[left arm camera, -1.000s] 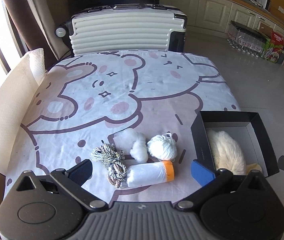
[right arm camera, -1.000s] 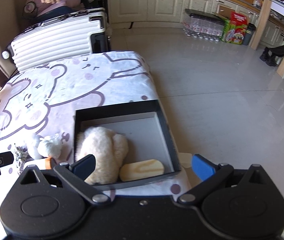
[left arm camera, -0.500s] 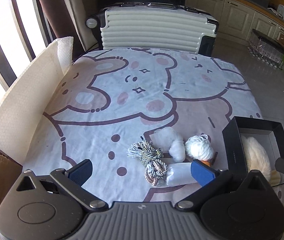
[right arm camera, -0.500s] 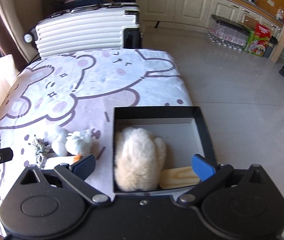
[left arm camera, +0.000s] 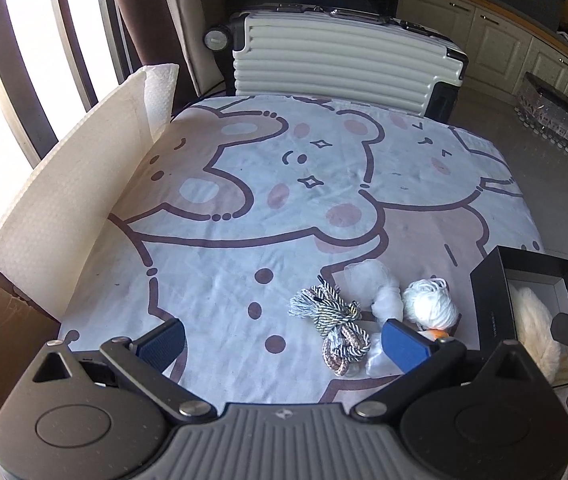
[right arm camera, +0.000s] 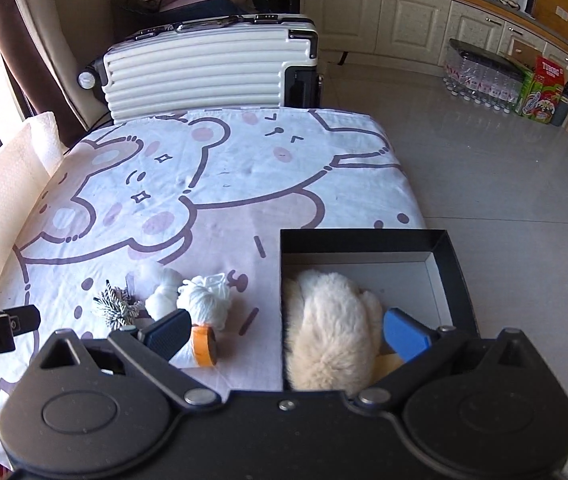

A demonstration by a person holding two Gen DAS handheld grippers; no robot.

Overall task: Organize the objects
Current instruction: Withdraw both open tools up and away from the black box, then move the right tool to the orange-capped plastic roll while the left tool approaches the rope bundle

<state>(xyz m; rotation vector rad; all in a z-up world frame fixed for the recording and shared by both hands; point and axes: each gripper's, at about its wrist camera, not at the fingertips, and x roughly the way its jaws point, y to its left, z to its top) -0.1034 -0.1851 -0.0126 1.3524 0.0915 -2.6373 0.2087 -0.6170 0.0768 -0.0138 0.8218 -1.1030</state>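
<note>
A white corrugated sheet (left arm camera: pixel 68 204) is stood along the bench's left edge, at about 9 o'clock in the left wrist view. Beyond it the bear-print cloth (left arm camera: pixel 284 200) over the bench (right arm camera: pixel 399 200) is bare from 10 to 1 o'clock, giving broad open room up to the far edge, where a ribbed white suitcase (left arm camera: pixel 335 64) is set against it.

The left gripper (left arm camera: pixel 282 344) is held above the near edge with its fingers (left arm camera: pixel 162 342) spread wide and nothing between them. Just inside the right finger, at about 4 o'clock, a striped cord bundle (left arm camera: pixel 327 316) is seen lying on the cloth, touching a clear bag of white stuffing (left arm camera: pixel 379 292) and beside a white yarn ball (left arm camera: pixel 429 306). A white roll with an orange cap (right arm camera: pixel 202 346) is seen in the right wrist view, partly hidden behind the left finger of the right gripper.

The right gripper (right arm camera: pixel 285 334) is likewise held wide and empty, over the wall of a black box (right arm camera: pixel 363 240) placed at the bench's right edge. A cream fluffy item (right arm camera: pixel 329 332) is seen filling the box's left half; a tan piece at the near right corner is mostly hidden by the finger. The box's far half is open. Bare tiled floor (right arm camera: pixel 503 200) is seen to the right, from 1 to 3 o'clock.
</note>
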